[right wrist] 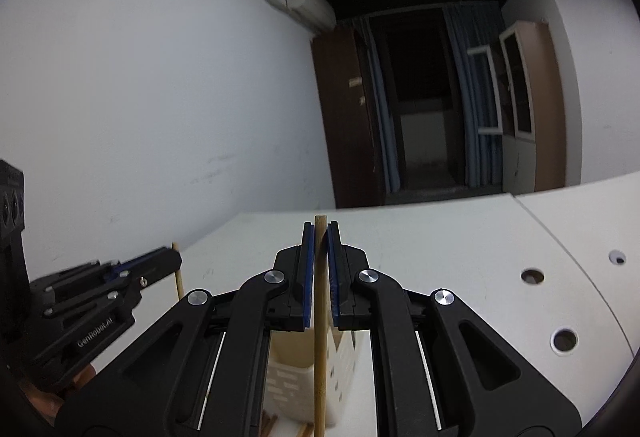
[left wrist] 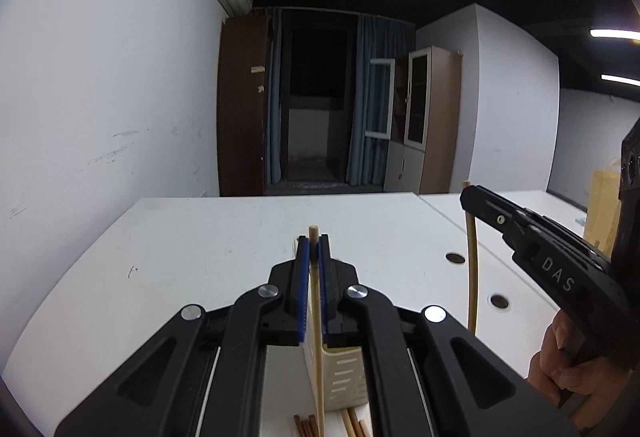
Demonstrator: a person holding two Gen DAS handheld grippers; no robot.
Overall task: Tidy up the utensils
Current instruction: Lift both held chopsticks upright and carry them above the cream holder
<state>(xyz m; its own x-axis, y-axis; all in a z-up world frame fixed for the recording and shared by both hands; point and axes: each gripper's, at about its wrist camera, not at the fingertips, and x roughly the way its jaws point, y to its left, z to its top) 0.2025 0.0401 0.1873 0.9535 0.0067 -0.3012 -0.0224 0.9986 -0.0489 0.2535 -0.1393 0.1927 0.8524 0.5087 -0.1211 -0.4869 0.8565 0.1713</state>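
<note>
Gripping one pale wooden chopstick (left wrist: 316,301) upright, the left gripper (left wrist: 313,249) has its blue pads clamped tight on it; its side reads "GenRobot.AI" in the right wrist view. The right gripper (right wrist: 320,237), marked "DAS" on its body, is likewise clamped on a second chopstick (right wrist: 320,337), also upright. Both hang above a cream slotted utensil holder (left wrist: 344,377) standing on the white table (left wrist: 200,257). More chopsticks (left wrist: 306,425) lie flat beside the holder's base.

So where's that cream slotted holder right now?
The cream holder stands on the white table, low in both wrist views, just below the left claw, with spare chopsticks lying at its base.
</note>
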